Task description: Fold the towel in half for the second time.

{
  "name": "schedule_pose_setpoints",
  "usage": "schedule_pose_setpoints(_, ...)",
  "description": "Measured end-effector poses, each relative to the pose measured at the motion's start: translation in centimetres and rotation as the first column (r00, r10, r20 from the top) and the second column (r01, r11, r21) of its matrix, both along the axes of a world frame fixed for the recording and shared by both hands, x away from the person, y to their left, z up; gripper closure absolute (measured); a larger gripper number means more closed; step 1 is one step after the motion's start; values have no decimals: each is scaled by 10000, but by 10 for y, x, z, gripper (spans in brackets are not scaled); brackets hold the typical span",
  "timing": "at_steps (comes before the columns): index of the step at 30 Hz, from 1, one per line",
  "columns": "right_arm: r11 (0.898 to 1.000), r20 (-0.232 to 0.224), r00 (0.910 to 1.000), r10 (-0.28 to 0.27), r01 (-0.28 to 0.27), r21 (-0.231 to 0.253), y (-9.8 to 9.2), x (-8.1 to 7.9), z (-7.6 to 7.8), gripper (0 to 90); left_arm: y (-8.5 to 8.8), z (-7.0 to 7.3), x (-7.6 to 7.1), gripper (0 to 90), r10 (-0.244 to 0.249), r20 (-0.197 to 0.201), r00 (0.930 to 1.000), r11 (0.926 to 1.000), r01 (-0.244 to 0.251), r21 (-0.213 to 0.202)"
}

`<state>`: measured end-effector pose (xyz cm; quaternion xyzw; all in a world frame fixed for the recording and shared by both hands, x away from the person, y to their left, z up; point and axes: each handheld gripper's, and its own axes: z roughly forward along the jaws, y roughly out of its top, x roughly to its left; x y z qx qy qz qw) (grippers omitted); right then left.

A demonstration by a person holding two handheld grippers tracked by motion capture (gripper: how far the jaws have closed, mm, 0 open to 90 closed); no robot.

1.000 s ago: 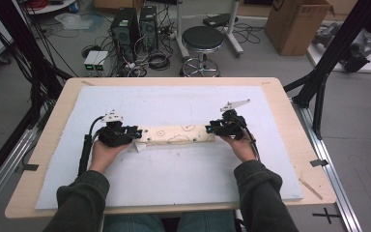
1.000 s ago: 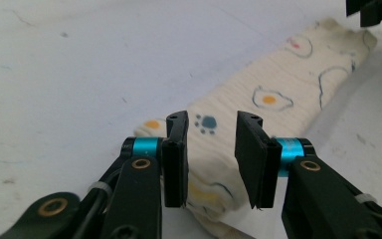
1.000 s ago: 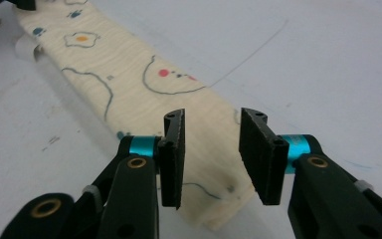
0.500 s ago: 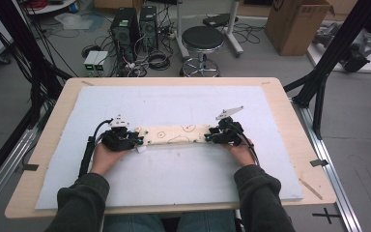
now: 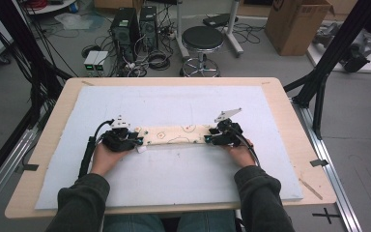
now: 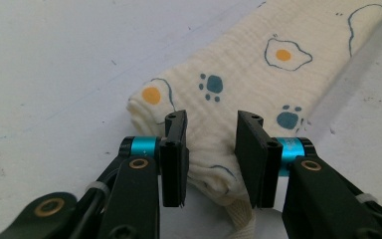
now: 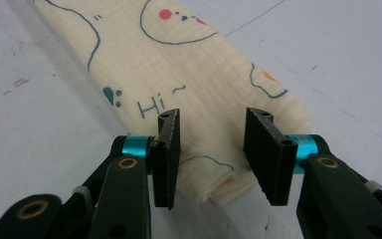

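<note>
A cream cloth printed with fried eggs and paw marks lies folded into a long strip across the white mat. My left gripper sits at the strip's left end. In the left gripper view, the left gripper is shut on the bunched end of the cloth. My right gripper is at the right end. Its jaws have just been opening. In the right gripper view, the right gripper straddles the cloth, which lies between the pads without being pressed.
The mat covers most of a wooden table. Beyond its far edge stand a black stool, computer towers with cables, and a cardboard box. Black frame struts rise at both sides.
The right hand has edged slightly toward the person. The left hand and the cloth strip keep their place.
</note>
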<state>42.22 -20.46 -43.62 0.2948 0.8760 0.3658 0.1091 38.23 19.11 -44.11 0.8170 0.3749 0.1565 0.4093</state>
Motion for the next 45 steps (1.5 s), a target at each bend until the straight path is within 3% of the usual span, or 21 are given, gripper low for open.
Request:
schedule_pose_setpoints(15,9996,-141,9997,-215,217,193,1,0,0,551,-2,1,-1,633,94,129,9999,9998,-97,187)
schedule_pose_setpoints(24,9987,-242,9994,-232,242,450,1,1,0,497,3,7,-2,578,384,51,9993,9986,-382,-369)
schedule_pose_setpoints(27,9986,-284,9993,-260,273,450,1,0,0,469,4,9,-3,565,421,65,9991,9961,-415,-780)
schedule_pose_setpoints(31,9977,-258,9989,-402,416,542,0,-1,3,419,7,14,-5,536,403,113,9991,9954,-392,-876)
schedule_pose_setpoints(40,9893,-319,9969,-720,754,1246,-6,-4,11,342,8,19,-8,503,319,160,9994,9924,-298,-1190)
schedule_pose_setpoints(45,9874,-393,9958,-821,866,1321,-6,-6,13,310,8,21,-10,480,282,195,9994,9915,-254,-1276)
